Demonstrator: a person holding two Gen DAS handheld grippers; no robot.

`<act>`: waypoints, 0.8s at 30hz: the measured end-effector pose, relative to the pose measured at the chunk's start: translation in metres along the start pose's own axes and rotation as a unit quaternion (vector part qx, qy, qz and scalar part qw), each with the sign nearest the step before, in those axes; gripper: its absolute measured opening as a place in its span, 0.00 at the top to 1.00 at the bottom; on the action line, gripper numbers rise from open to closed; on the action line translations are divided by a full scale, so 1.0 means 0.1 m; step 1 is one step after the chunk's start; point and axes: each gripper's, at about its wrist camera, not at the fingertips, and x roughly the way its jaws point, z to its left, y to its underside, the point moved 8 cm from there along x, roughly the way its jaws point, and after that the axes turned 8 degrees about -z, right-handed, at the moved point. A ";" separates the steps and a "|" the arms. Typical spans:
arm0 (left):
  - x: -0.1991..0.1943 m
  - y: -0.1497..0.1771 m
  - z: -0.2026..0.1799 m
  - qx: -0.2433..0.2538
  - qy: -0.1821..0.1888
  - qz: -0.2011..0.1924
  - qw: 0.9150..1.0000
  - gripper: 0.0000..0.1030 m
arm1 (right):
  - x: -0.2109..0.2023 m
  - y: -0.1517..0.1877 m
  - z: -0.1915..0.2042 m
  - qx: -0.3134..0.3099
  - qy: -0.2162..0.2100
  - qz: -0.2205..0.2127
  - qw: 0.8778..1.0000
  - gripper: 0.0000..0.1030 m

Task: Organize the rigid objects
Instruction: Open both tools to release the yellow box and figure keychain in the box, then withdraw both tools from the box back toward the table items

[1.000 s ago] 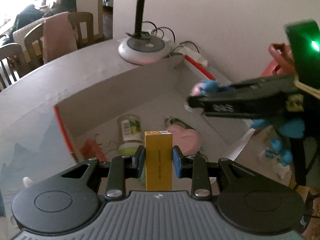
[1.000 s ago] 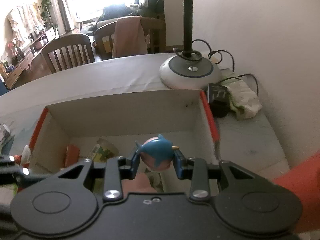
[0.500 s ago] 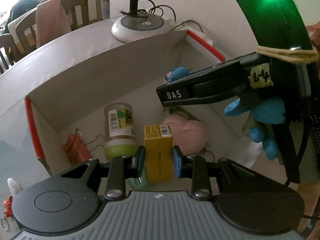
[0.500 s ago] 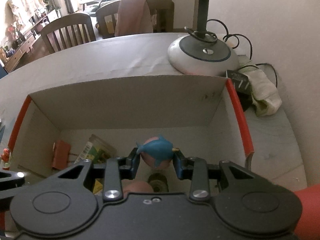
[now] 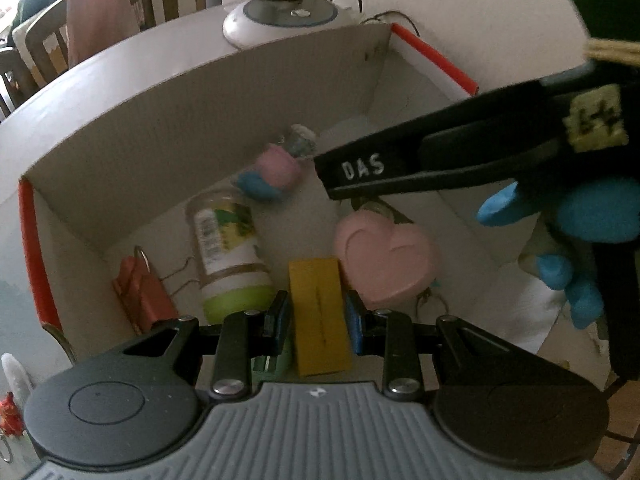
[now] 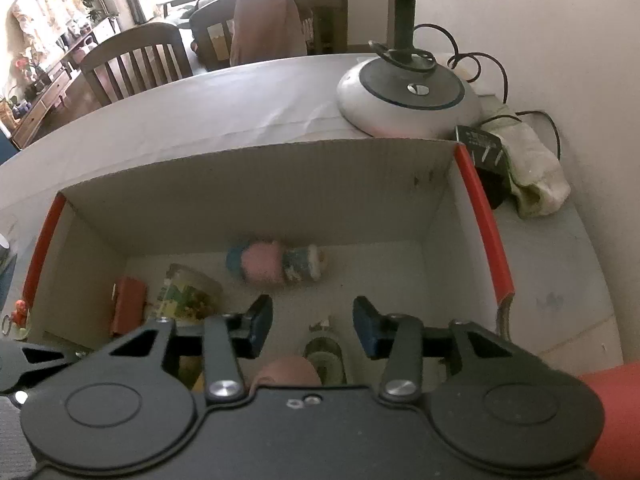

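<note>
My left gripper (image 5: 314, 322) is shut on a small yellow box (image 5: 319, 312), held low inside the cardboard box (image 5: 160, 128). My right gripper (image 6: 313, 326) hangs over the same cardboard box (image 6: 280, 184); its jaws are opening and nothing is between them. The pink and blue toy (image 6: 264, 266) lies on the box floor ahead of the right fingertips, against the far wall; it shows in the left wrist view too, toy (image 5: 270, 174). A side of the right gripper crosses the left wrist view at upper right.
On the box floor lie a green-capped jar (image 5: 228, 256), a pink heart-shaped piece (image 5: 384, 256), a red binder clip (image 5: 138, 292) and a small bottle (image 6: 324, 354). A lamp base (image 6: 408, 96), a plug and a cloth sit behind the box. Chairs stand beyond the table.
The right gripper's jaws spread and the pink and blue toy dropped out onto the box floor. The left gripper sank lower into the box with the yellow box still held.
</note>
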 end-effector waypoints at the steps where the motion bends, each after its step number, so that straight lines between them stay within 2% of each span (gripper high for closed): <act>1: 0.00 0.00 0.00 0.000 -0.001 0.001 1.000 0.72 | -0.01 0.01 0.01 -0.001 -0.001 -0.001 1.000 0.55; 14: -0.22 0.04 -0.03 0.001 -0.003 -0.020 1.000 0.72 | -0.28 0.05 0.11 -0.006 -0.008 -0.017 1.000 0.48; 24: -0.48 0.02 -0.06 -0.010 0.013 -0.049 0.999 0.72 | -0.58 0.04 0.20 -0.005 -0.017 -0.041 0.999 0.46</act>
